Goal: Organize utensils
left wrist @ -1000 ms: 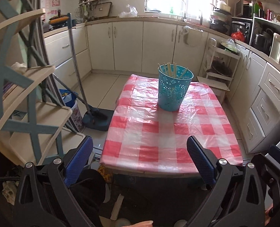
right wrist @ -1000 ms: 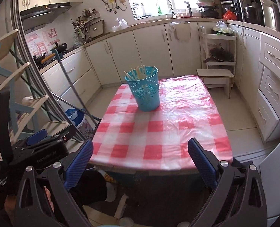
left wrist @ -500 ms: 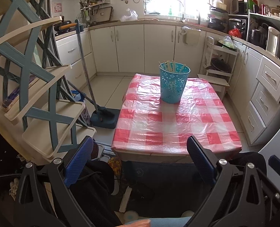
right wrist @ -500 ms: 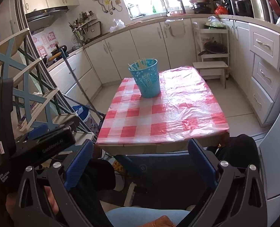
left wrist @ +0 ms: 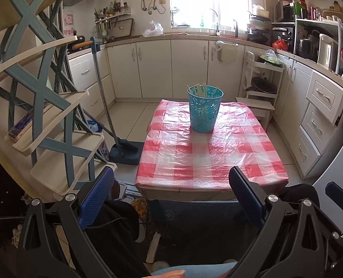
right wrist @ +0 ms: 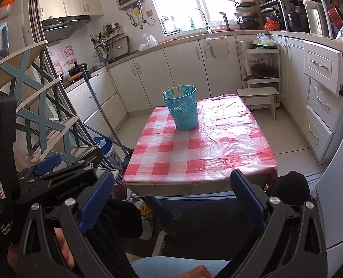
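Observation:
A turquoise perforated basket (left wrist: 204,108) (right wrist: 182,110) stands upright toward the far end of a low table with a red-and-white checked cover (left wrist: 214,155) (right wrist: 201,153). Several pale chopsticks (left wrist: 200,90) (right wrist: 176,90) stick up inside it. My left gripper (left wrist: 171,190) is open and holds nothing, well back from the table's near edge. My right gripper (right wrist: 171,190) is also open and empty, equally far back. The left gripper's body (right wrist: 55,180) shows at the right wrist view's lower left.
A blue-and-cream tiered rack (left wrist: 43,106) stands at the left. A mop (left wrist: 115,127) leans beside the table. White cabinets (left wrist: 171,69) run along the back and right, with a small white shelf unit (left wrist: 261,85). A person's knees sit below both grippers.
Both grippers have pulled back and risen away from the table, so the basket and table look smaller and farther. Both stay open and empty.

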`<act>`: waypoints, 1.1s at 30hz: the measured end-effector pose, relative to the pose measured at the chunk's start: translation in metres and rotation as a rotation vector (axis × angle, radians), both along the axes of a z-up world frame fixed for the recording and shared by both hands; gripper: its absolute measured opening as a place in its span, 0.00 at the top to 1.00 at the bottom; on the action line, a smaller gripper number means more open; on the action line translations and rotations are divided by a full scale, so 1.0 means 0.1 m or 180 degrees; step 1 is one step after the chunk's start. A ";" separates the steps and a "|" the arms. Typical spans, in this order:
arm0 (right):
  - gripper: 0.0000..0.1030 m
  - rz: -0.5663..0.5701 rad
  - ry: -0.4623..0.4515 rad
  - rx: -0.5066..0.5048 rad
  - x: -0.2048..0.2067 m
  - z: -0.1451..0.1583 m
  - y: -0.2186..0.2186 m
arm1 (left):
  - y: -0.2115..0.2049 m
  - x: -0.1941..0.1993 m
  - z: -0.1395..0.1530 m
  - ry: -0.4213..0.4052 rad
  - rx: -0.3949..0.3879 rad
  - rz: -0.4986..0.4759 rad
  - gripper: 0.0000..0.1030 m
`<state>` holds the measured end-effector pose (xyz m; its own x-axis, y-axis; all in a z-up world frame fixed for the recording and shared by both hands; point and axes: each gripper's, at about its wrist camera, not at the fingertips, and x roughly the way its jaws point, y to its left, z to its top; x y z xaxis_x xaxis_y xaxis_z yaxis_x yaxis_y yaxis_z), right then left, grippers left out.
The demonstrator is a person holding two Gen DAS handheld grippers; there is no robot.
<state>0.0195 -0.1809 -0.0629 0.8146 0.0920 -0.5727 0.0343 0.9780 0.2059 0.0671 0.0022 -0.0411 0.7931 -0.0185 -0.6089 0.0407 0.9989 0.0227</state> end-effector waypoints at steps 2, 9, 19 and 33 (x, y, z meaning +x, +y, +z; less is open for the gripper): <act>0.07 0.0007 -0.0010 -0.0007 -0.02 0.01 0.01 | 0.00 -0.02 0.01 -0.0014 -0.0009 -0.0009 0.08; 0.07 0.0023 -0.0035 -0.0029 -0.06 0.03 0.03 | 0.00 -0.04 0.02 -0.0028 0.0002 -0.0016 0.08; 0.07 0.0033 -0.0033 -0.0038 -0.08 0.03 0.04 | -0.01 -0.05 0.04 0.0010 -0.0042 -0.0041 0.08; 0.07 0.0043 -0.0008 -0.0031 -0.07 0.02 0.04 | 0.00 -0.02 0.00 0.0049 -0.0035 -0.0054 0.08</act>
<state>0.0121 -0.1770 -0.0611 0.8148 0.0975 -0.5715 0.0205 0.9803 0.1964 0.0653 0.0023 -0.0408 0.7832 -0.0386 -0.6206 0.0578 0.9983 0.0108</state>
